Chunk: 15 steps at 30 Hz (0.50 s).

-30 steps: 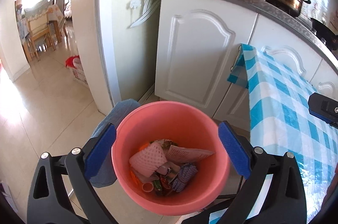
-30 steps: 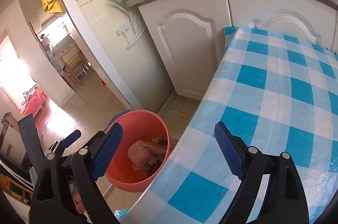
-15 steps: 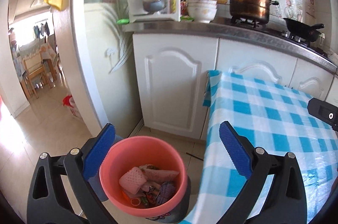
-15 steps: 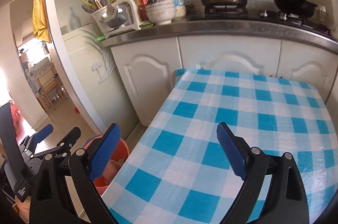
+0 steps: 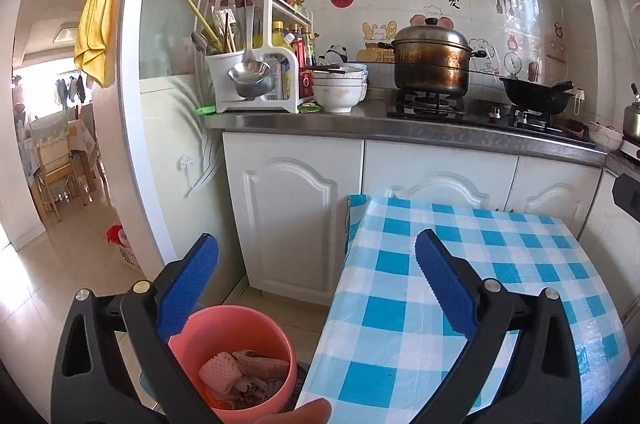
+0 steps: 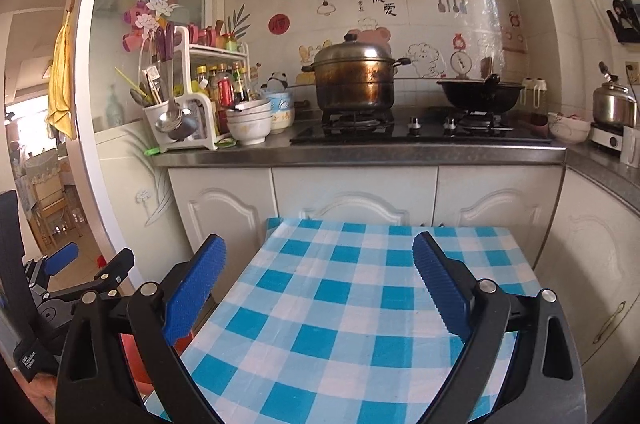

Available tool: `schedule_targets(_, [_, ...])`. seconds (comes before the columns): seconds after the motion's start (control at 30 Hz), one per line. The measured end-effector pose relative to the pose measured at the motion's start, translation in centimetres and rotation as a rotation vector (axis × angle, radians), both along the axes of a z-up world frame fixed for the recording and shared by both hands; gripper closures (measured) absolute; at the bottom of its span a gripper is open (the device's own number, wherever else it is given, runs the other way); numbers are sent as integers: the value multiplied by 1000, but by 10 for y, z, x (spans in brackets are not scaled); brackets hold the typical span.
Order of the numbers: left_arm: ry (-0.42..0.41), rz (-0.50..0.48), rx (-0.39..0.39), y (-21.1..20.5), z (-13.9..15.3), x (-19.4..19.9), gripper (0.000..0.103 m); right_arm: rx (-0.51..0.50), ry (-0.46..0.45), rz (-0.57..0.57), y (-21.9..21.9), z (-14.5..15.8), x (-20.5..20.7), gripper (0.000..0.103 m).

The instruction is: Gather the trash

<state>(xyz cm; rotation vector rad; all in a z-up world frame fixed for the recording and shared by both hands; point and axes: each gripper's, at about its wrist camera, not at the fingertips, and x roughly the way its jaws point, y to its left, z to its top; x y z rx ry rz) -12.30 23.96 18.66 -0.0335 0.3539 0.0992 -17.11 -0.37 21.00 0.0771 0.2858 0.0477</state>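
Observation:
A pink bucket (image 5: pixel 240 328) stands on the floor at the table's left corner, low in the left wrist view. It holds trash: a pink foam net (image 5: pixel 218 372) and several crumpled wrappers. My left gripper (image 5: pixel 316 256) hangs open above and behind the bucket, with nothing between its blue pads. My right gripper (image 6: pixel 318 256) is open wide over the blue-and-white checked tablecloth (image 6: pixel 360 304) and holds nothing. In the right wrist view only a red sliver of the bucket (image 6: pixel 134 356) shows behind the left finger. The tablecloth (image 5: pixel 460 284) carries no trash that I can see.
White cabinets (image 6: pixel 352 192) close off the table's far end. On the steel counter (image 6: pixel 360 154) stand a large pot (image 6: pixel 354 80), a black wok (image 6: pixel 480 94), bowls (image 6: pixel 248 122) and a utensil rack (image 5: pixel 256 72). A doorway (image 5: pixel 52 164) opens at left, with a red-and-white basket (image 5: pixel 124 244) on its floor.
Both grippers rose and tilted up, still open. The bucket slid from the middle to the bottom of the left view and almost out of the right view; counter and wall now fill both.

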Motion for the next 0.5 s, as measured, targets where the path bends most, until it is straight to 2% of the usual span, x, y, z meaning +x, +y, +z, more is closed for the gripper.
schedule_targets(0.2, [-21,-32,12,-21,12,-3,4,-5,-61,-67,-22,15,-18,9])
schedule_targets(0.5, [-57,-85,36,-49,25,-10,4,12,-100,-133,-46,25,-35,8])
